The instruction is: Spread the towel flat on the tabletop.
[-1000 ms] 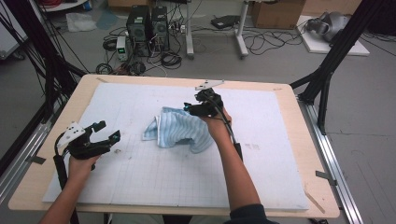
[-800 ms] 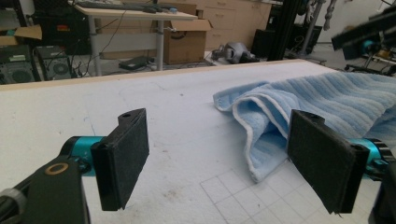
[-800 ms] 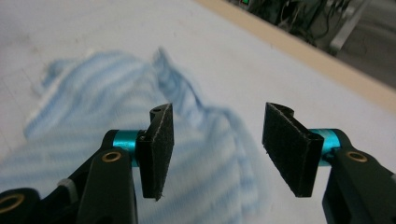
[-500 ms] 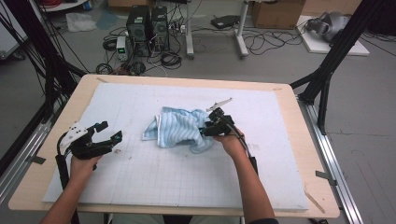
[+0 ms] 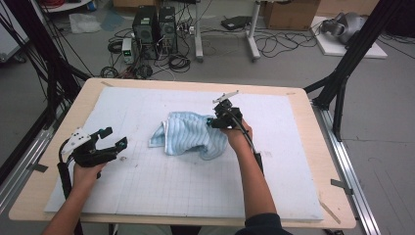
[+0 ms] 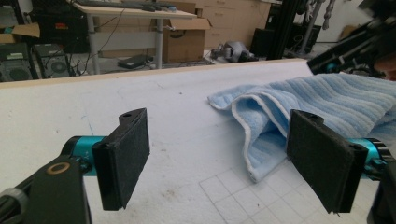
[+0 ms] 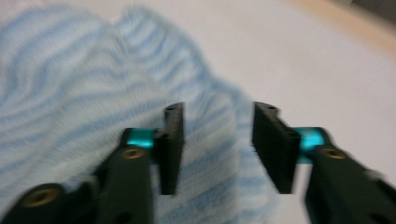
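Nearest the counter's (image 5: pixel 39 205) front-left corner, the left gripper (image 5: pixel 113 137) hovers with fingers (image 6: pixel 123 156) spread wide and nothing between them, aimed at the towel (image 5: pixel 188 134). Mid-counter, that blue striped towel lies rumpled and half doubled over, nowhere near flat or neatly folded, so most of the work looks ahead. At its right edge, the right gripper (image 7: pixel 217 149) hangs just above the cloth; its fingers have just been reopening, released, with cloth below them and nothing pinched.
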Tool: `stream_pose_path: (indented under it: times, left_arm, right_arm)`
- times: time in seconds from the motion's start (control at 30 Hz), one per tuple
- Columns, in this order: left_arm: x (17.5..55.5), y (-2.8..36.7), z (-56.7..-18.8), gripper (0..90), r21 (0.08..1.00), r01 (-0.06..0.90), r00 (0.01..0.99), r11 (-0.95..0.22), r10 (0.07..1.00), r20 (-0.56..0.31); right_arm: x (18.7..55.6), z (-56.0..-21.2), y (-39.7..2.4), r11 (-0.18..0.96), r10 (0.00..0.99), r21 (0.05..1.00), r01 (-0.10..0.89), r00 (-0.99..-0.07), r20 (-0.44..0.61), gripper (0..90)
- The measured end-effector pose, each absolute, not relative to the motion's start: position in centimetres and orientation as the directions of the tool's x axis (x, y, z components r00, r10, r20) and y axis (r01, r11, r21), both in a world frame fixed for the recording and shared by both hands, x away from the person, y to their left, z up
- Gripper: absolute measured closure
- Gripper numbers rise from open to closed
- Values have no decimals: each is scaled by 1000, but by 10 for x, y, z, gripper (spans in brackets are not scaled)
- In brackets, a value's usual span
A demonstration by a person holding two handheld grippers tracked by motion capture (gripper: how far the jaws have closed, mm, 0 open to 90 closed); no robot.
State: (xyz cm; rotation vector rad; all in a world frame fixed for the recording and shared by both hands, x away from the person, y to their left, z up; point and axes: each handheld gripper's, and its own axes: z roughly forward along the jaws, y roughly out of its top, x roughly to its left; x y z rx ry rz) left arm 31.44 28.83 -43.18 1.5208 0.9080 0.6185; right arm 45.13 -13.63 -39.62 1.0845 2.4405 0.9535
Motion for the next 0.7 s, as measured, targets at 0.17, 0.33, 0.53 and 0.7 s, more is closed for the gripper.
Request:
stream_pose_path:
  times: [0.17, 0.33, 0.53, 0.7]
  left_arm:
    - [315, 287, -432, 223, 980, 197, 557, -1, 823, -111]
    - [315, 286, -432, 225, 980, 197, 556, -3, 824, -109]
    - [316, 285, -433, 231, 980, 199, 561, -6, 821, -109]
    - [315, 283, -433, 259, 980, 199, 575, -11, 811, -108]
  right_arm:
    - [455, -413, -127, 588, 706, 600, 542, -706, -55, 843]
    - [470, -390, -132, 520, 771, 688, 507, -624, -123, 845]
    - [499, -379, -135, 469, 859, 711, 524, -459, -228, 839]
    - [511, -393, -143, 426, 903, 679, 598, -325, -280, 720]
